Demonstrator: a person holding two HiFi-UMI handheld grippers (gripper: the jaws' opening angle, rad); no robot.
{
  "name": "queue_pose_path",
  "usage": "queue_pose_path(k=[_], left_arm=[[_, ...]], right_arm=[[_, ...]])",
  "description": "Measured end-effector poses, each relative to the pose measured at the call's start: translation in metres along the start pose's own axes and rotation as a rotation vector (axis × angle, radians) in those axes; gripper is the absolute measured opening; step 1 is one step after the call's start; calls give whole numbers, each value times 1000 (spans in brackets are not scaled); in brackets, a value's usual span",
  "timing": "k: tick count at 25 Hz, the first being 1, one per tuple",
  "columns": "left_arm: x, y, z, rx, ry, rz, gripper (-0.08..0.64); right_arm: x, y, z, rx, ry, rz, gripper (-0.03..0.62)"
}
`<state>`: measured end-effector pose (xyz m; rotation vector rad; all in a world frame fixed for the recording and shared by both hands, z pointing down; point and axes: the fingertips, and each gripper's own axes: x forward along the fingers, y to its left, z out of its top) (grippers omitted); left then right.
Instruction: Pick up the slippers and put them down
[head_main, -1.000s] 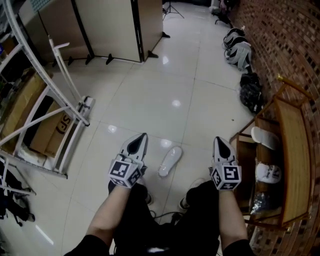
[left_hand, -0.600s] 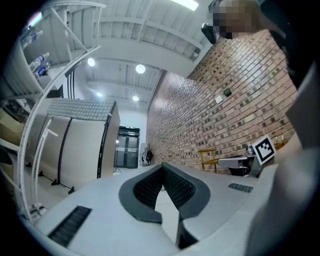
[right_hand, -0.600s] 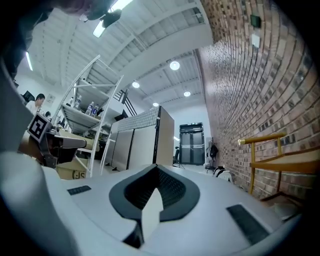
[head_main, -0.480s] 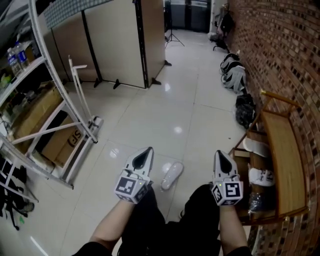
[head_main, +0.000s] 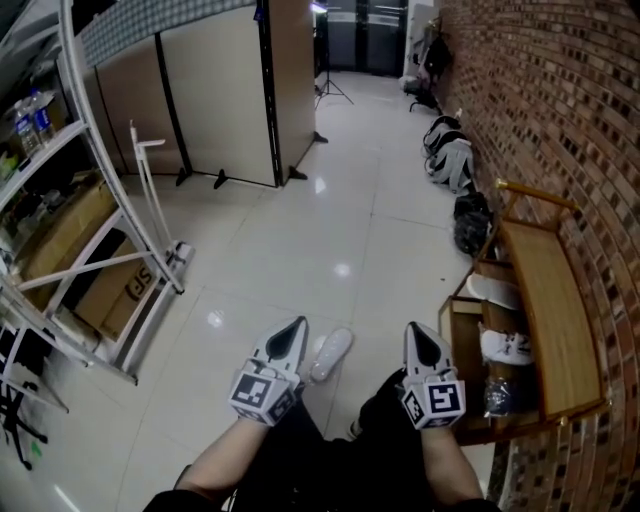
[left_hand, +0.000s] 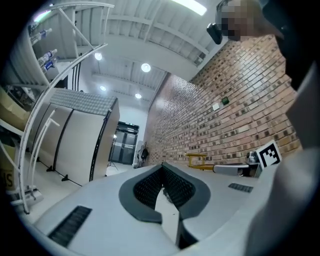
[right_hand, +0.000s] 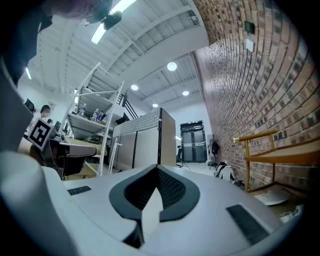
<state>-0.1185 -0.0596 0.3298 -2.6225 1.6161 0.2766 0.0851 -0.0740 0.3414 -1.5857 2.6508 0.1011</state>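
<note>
A single white slipper (head_main: 332, 352) lies on the pale tiled floor, below and between my two grippers. Neither gripper touches it. My left gripper (head_main: 293, 328) is held above the floor just left of the slipper, shut and empty; in the left gripper view its jaws (left_hand: 162, 172) meet with nothing between them. My right gripper (head_main: 417, 332) is to the slipper's right, also shut and empty (right_hand: 157, 172). Both point roughly level down the room. More white slippers (head_main: 492, 291) (head_main: 505, 347) rest on the low wooden shoe rack (head_main: 540, 300) by the brick wall.
White metal shelving (head_main: 75, 190) and a cardboard box (head_main: 118, 290) fill the left side. Beige partition panels (head_main: 220, 100) stand further back. Bags (head_main: 448, 160) (head_main: 471, 224) line the brick wall on the right. The person's dark-trousered legs (head_main: 330, 460) are below the grippers.
Both grippers have risen and moved together, still shut. The view has lifted and shows more of the corridor. The slipper has stayed on the floor.
</note>
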Motion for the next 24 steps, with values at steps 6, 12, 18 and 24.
queue_pose_path(k=[6, 12, 18, 24], left_arm=[[-2, -2, -8, 92, 34, -13, 5], [-3, 13, -10, 42, 37, 23, 5], [-3, 17, -8, 49, 25, 28, 5], [0, 13, -11, 48, 43, 28, 5]], right_arm=[[-3, -5, -9, 24, 20, -37, 8], [-3, -7, -14, 19, 35, -30, 8], [-1, -2, -13, 10, 46, -23, 8], [6, 8, -13, 2, 45, 15, 8]])
